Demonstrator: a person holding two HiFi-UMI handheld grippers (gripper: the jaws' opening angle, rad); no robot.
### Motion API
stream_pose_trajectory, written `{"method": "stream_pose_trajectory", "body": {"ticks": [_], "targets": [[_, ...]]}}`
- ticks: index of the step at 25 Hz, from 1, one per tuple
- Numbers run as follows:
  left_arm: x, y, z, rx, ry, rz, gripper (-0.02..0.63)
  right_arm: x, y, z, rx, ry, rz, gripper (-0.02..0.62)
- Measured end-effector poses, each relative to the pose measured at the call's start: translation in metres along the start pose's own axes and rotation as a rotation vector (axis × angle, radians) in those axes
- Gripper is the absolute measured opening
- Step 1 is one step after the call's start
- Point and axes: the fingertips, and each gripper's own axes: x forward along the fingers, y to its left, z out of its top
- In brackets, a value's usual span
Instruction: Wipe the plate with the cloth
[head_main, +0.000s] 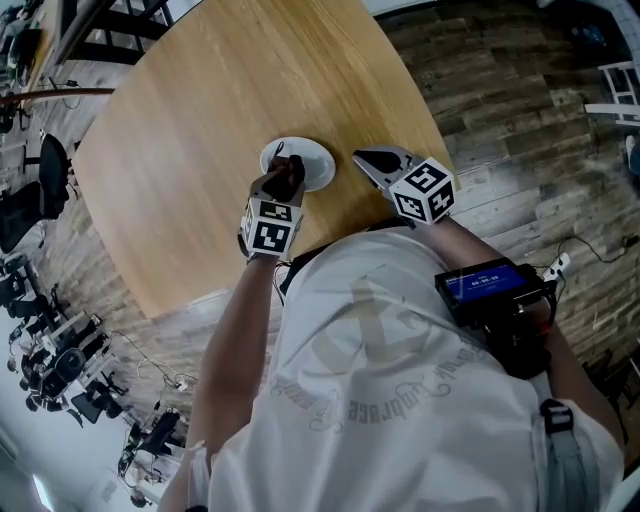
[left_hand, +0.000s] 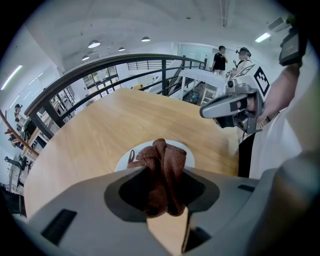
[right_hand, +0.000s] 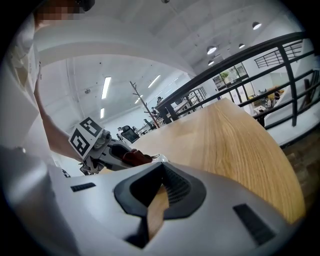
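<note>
A white plate (head_main: 312, 160) sits on the round wooden table (head_main: 200, 120), near its front edge. My left gripper (head_main: 284, 180) is shut on a bunched brown cloth (left_hand: 162, 165), which hangs over the plate's near side (left_hand: 124, 159); whether it touches the plate I cannot tell. My right gripper (head_main: 364, 158) hovers just right of the plate with its jaws shut and nothing between them. In the right gripper view, the left gripper (right_hand: 102, 151) with the cloth (right_hand: 135, 158) shows at the left, over the plate (right_hand: 161, 159).
The table edge runs close to the person's body, with plank floor (head_main: 520, 120) beyond it. A dark metal railing (left_hand: 100, 67) stands behind the table. Desks, chairs and equipment (head_main: 40, 340) fill the left side.
</note>
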Motion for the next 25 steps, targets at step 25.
{"method": "stream_pose_trajectory", "body": {"ticks": [25], "targets": [[0.032,0.039,0.037,0.032,0.010,0.018,0.169,-0.008,-0.015,-0.003,0.037,-0.017,-0.051,0.012]]}}
